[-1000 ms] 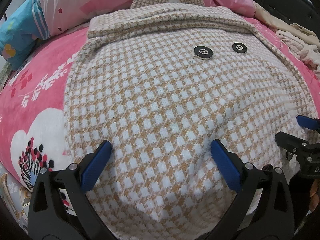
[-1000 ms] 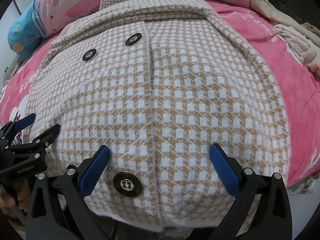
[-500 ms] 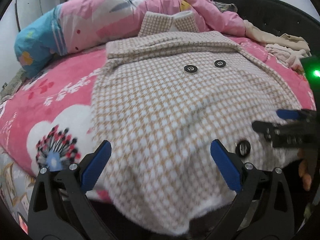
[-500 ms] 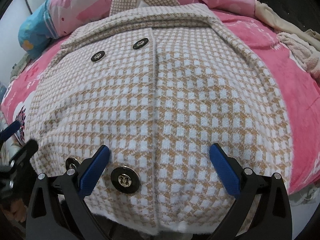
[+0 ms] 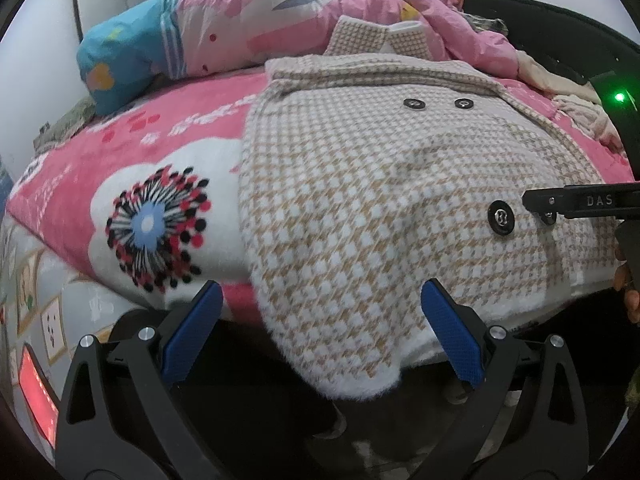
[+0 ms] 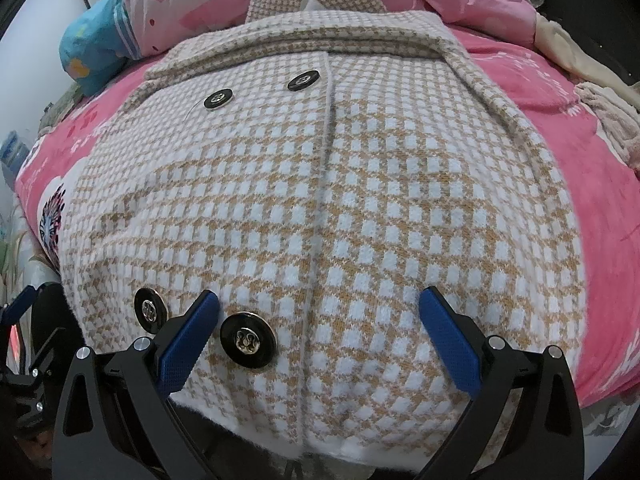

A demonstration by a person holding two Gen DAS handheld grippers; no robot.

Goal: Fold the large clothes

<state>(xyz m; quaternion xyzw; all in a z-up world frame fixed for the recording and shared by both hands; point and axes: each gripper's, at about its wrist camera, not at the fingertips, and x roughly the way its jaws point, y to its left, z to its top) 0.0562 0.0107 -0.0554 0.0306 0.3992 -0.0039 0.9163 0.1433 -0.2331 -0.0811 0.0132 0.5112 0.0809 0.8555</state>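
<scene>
A tan and white houndstooth coat (image 5: 384, 184) with black buttons lies flat on a pink bed, collar at the far end, hem hanging over the near edge. It fills the right wrist view (image 6: 320, 208). My left gripper (image 5: 320, 332) is open and empty, off the bed's edge, in front of the hem's left corner. My right gripper (image 6: 320, 340) is open and empty, low over the hem, a black button (image 6: 248, 345) between its fingers. The right gripper shows at the right edge of the left wrist view (image 5: 580, 202).
A pink flowered blanket (image 5: 160, 168) covers the bed. A blue and pink quilt roll (image 5: 192, 44) lies at the far end. Pale clothes (image 6: 592, 92) are heaped at the far right. Dark floor lies below the bed's near edge (image 5: 320, 420).
My left gripper has pulled back and down from over the coat to beyond the bed's edge. My right gripper has drawn back slightly toward the hem. Both stayed open.
</scene>
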